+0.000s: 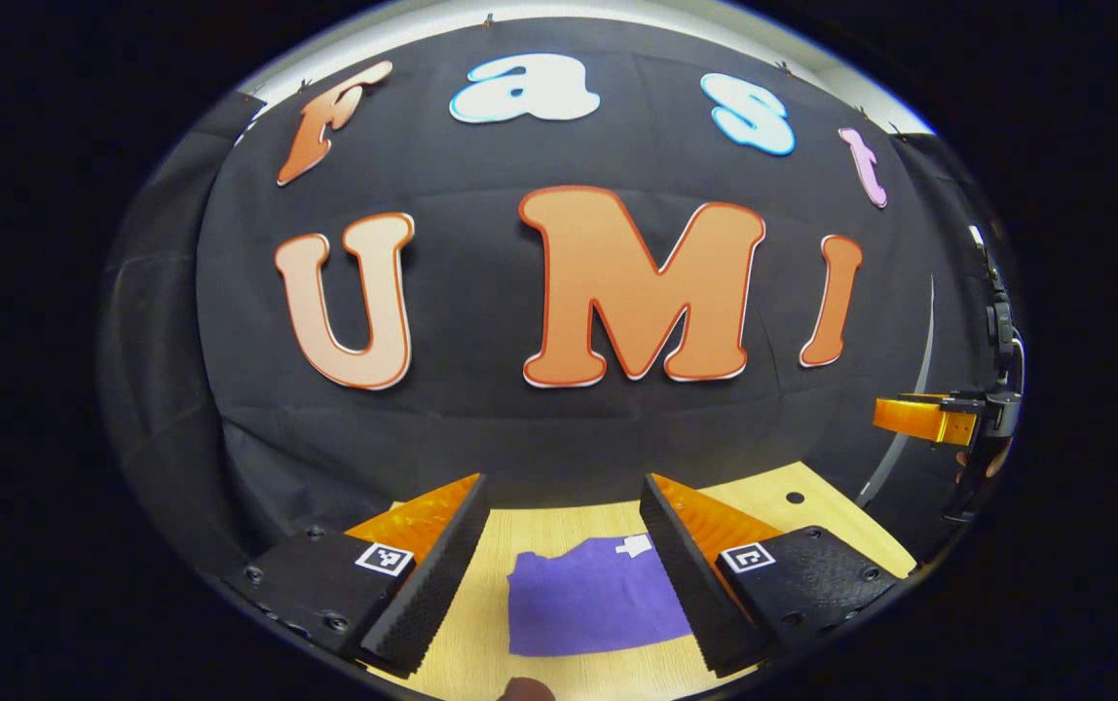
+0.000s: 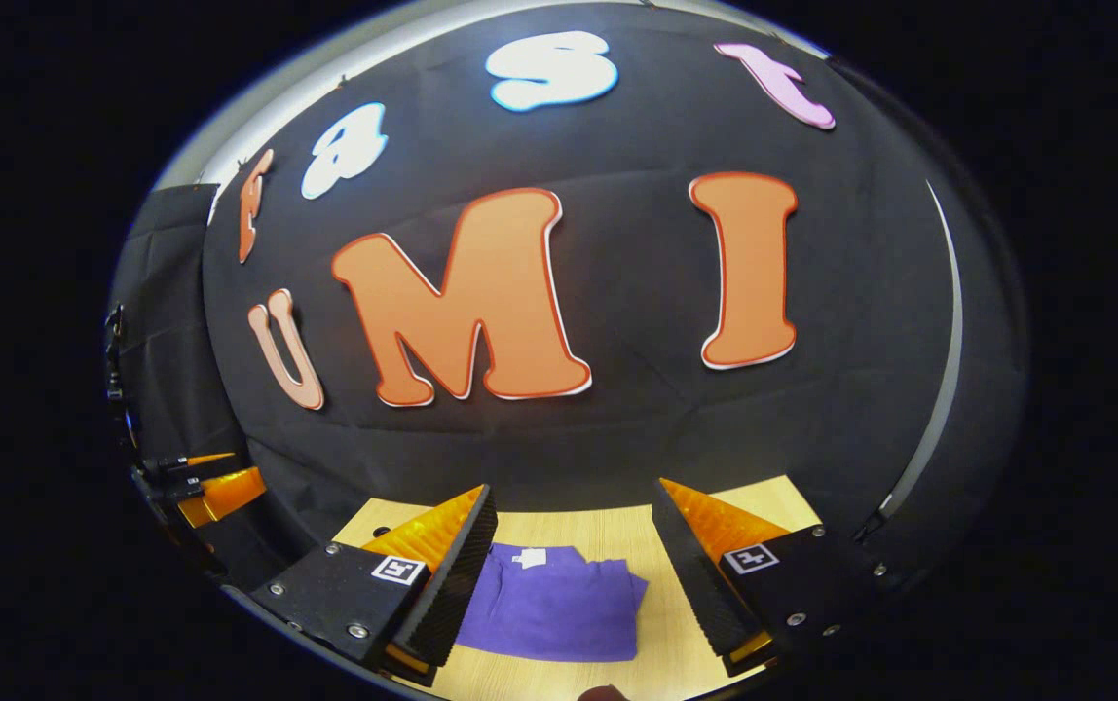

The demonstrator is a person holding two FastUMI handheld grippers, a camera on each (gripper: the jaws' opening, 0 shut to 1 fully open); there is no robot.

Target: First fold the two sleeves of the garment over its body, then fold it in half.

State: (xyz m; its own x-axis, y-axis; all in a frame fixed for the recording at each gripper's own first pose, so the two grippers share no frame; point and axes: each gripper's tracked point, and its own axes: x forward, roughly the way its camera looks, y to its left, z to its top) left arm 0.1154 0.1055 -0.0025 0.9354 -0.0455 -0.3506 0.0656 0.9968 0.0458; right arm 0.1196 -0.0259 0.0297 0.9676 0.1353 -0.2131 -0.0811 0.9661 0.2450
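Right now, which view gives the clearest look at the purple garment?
The left gripper view: the purple garment lies on the table between the open fingers, most of its outline clear. In the right gripper view its left edge hides behind one finger.

- From the left gripper view we look forward over the table (image 1: 559, 531) toward the booth wall (image 1: 481, 428).
- The right gripper view faces likewise (both share the purple garment (image 2: 559, 604)).
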